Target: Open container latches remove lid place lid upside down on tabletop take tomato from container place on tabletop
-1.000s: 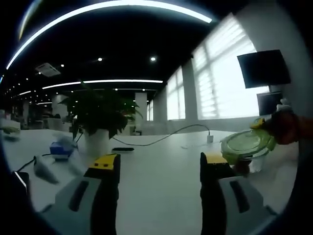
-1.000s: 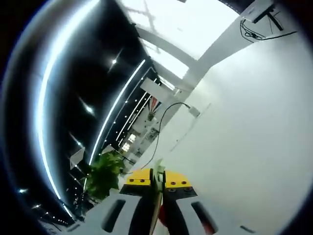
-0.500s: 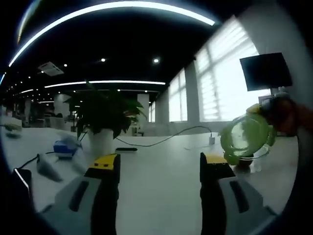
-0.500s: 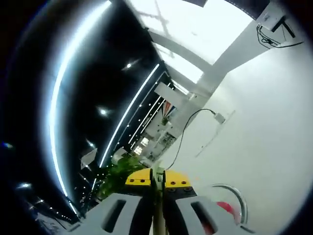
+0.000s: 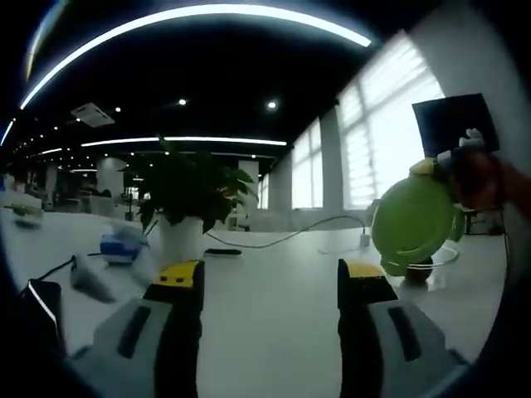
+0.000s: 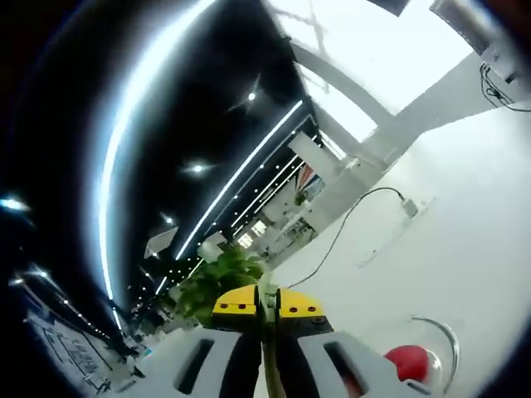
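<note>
Left tongs (image 5: pixel 270 286): released, jaws wide apart, nothing between them, low over the table (image 5: pixel 265 265).
Right tongs (image 6: pixel 265 303): clenched on the thin edge of the lid (image 5: pixel 412 220); the lid is lifted in the air, tilted almost on its edge.
Lid: one, green, round, seen in the left gripper view at the right, above the container (image 5: pixel 431 264).
Container: one, clear, standing open on the table near its right side.
Tomato (image 6: pixel 406 363): one, red, inside the container, below the right tongs.
Open room: wide bare table in front of the left tongs, up to a cable (image 5: pixel 282 236).
Far left edge: one potted plant (image 5: pixel 187 199), one blue object (image 5: pixel 120 246), blurred.
</note>
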